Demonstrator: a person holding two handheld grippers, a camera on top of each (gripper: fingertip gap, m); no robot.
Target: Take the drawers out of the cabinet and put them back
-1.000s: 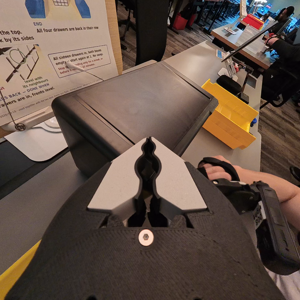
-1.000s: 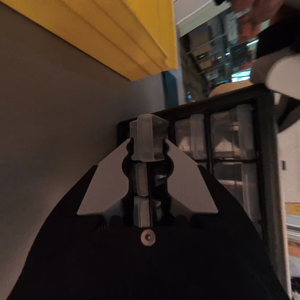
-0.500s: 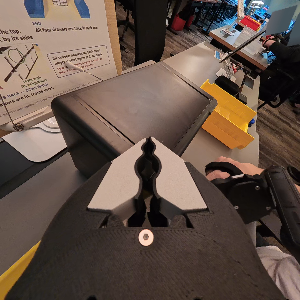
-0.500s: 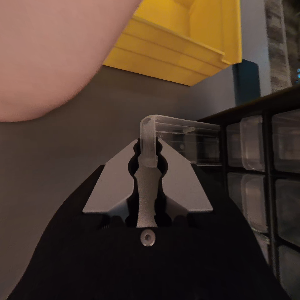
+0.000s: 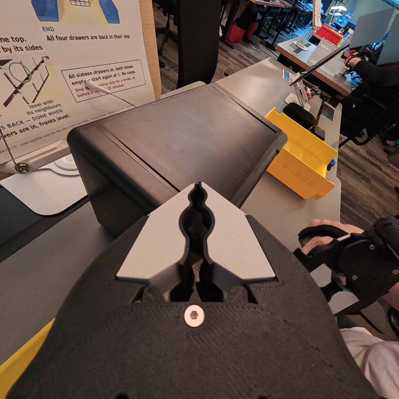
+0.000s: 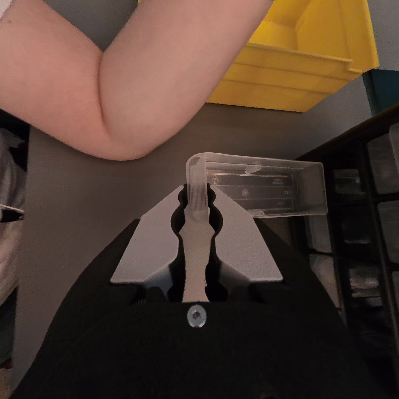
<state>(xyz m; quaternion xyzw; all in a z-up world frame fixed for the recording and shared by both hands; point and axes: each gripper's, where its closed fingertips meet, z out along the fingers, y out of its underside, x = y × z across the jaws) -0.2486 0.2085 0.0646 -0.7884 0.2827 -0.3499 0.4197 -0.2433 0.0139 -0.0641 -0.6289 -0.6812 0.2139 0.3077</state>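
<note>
- While my right gripper is clamping the clear drawer by its front tab, its long axis is running rightward toward the cabinet, fully clear of the slots.
- My left gripper is pressing, clenched and empty, on the cabinet top.

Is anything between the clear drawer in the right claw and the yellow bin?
Nothing rests on the bare desk between the drawer, held by the right claw, and the bin. A bent arm overhangs part of that stretch.
</note>
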